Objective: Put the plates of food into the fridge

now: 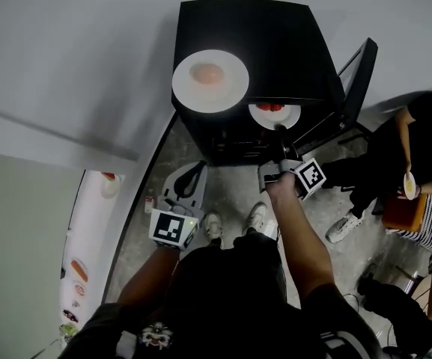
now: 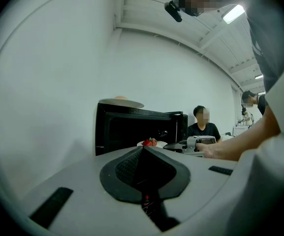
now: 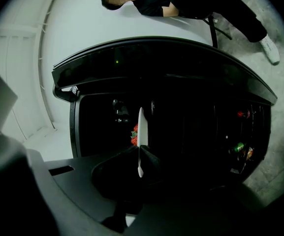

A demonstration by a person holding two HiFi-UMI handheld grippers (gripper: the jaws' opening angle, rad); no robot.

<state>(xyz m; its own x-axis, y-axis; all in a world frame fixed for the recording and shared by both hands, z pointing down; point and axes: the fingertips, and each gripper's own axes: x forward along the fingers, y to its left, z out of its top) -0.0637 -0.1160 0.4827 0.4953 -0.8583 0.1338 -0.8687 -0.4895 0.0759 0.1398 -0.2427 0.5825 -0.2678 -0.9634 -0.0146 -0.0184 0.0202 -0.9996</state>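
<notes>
A black mini fridge [image 1: 253,58] stands with its door [image 1: 356,77] swung open to the right. On its top rests a large white plate with pink food [image 1: 210,80], also seen as the plate [image 2: 121,102] in the left gripper view. My right gripper [image 1: 281,135] is shut on the rim of a smaller white plate of strawberries [image 1: 275,114], held at the fridge's open front. That plate [image 3: 141,127] shows edge-on before the dark interior, strawberries [image 3: 134,134] beside it. My left gripper [image 1: 192,176] hangs lower left, shut, with nothing in it.
Cans and bottles sit in the door shelves [image 3: 240,146]. A seated person [image 1: 418,144] is right of the fridge, another person [image 2: 203,124] behind it. A white counter [image 1: 88,238] with dishes runs along the left. My shoes [image 1: 234,223] stand before the fridge.
</notes>
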